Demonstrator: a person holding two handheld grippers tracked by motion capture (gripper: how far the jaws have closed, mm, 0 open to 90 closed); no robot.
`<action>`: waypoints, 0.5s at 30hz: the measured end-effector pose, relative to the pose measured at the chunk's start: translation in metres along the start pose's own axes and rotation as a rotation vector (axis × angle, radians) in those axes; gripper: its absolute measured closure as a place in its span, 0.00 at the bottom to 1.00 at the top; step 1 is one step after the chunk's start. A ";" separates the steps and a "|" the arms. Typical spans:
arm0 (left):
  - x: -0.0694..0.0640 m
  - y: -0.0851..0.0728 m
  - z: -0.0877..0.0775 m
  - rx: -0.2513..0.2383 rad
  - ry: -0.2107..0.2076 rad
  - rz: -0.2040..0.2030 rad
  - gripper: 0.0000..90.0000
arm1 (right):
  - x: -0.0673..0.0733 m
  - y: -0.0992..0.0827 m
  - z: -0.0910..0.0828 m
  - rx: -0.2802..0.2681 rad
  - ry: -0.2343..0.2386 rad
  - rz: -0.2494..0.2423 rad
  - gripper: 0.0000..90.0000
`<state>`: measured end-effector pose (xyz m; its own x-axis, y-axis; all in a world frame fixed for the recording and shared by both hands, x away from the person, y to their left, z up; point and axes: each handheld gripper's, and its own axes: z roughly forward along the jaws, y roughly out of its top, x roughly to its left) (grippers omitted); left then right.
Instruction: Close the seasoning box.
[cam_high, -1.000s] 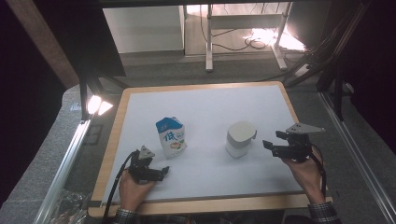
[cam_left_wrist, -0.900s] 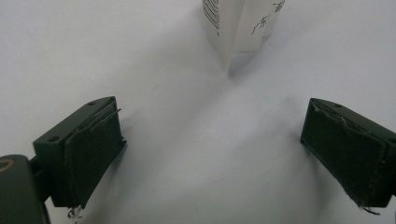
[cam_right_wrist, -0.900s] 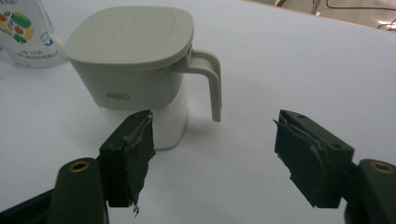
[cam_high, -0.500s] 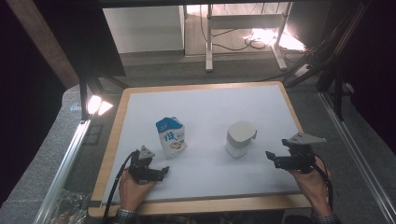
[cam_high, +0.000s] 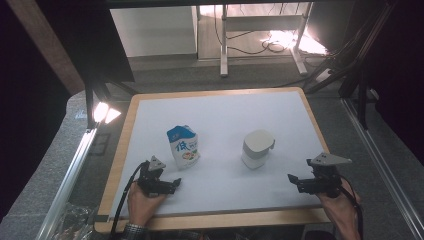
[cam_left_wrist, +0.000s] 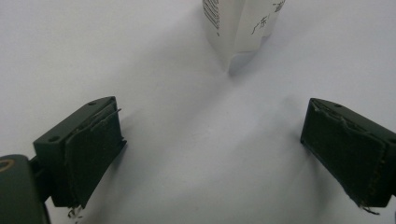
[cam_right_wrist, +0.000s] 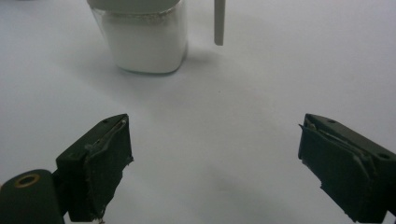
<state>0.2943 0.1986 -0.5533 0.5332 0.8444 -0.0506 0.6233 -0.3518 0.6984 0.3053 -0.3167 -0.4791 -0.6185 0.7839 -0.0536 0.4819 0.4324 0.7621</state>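
A blue-and-white pouch (cam_high: 183, 146) is stood upright on the white counter (cam_high: 220, 115), left of centre, and a lidded jar of white powder (cam_high: 257, 148) is set to its right, well apart, so each can be approached by its own hand. The left claw (cam_high: 172, 184) is held low before the pouch, jaws apart and empty. The right claw (cam_high: 293, 180) is aimed toward the jar, its jaws having just been opening, with nothing between them, presumably in readiness for a grasp.

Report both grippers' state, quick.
Left gripper: open, holding nothing.
Right gripper: open, holding nothing; its fingers have just been opening.
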 end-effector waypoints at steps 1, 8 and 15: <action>0.000 0.000 0.000 0.000 0.000 0.000 0.06 | 0.001 -0.002 0.001 0.002 0.005 -0.003 0.10; 0.000 0.000 0.000 0.000 0.000 0.000 0.06 | 0.009 -0.007 0.010 0.028 -0.002 -0.016 0.07; 0.000 0.000 0.000 0.000 0.000 0.000 0.06 | 0.016 -0.011 0.023 0.042 0.000 -0.026 0.07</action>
<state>0.2943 0.1986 -0.5533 0.5332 0.8445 -0.0505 0.6231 -0.3516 0.6987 0.3044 -0.2985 -0.5037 -0.6309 0.7724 -0.0733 0.4916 0.4710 0.7324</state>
